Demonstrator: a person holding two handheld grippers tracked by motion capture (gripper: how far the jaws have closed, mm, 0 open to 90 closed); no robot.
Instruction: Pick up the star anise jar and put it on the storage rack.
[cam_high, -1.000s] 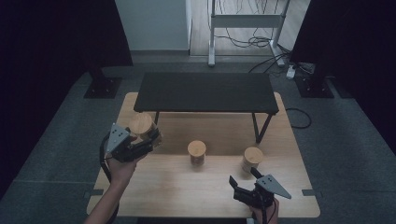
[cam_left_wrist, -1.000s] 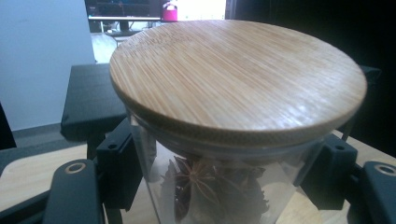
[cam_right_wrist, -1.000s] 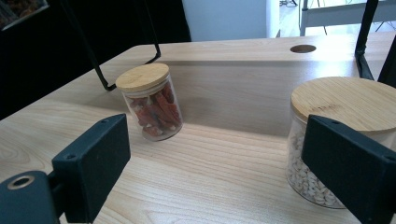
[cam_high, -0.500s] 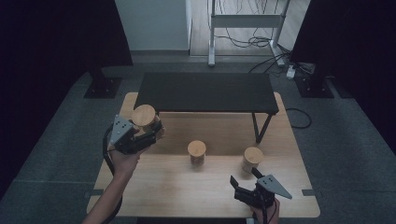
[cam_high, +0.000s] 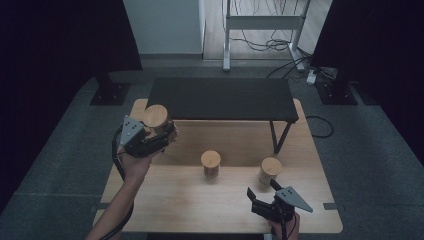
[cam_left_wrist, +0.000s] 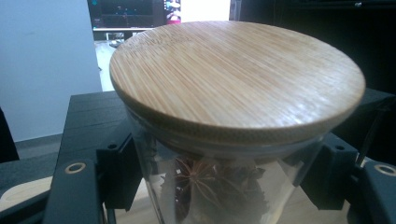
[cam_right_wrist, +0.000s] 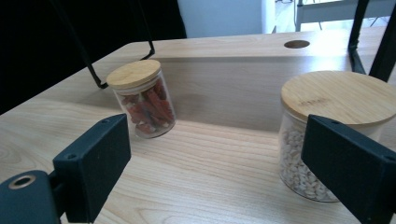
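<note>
Above wood table (cam_high: 165, 200) w/ black shelf (cam_high: 220, 97), left gripper (cam_high: 150, 137) clamps star-anise jar (cam_left_wrist: 224, 154); right gripper (cam_high: 265, 192) open, empty.

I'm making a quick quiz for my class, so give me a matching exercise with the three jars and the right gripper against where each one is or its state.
Things:
1. star anise jar
2. red-filled jar
3. pale-seed jar
4. right gripper

States:
A. jaws open, holding nothing
B. stands mid-table
C. clamped in the left gripper, lifted
D. stands on the table nearest the right gripper

Pairs: 1-C, 2-B, 3-D, 4-A
</note>
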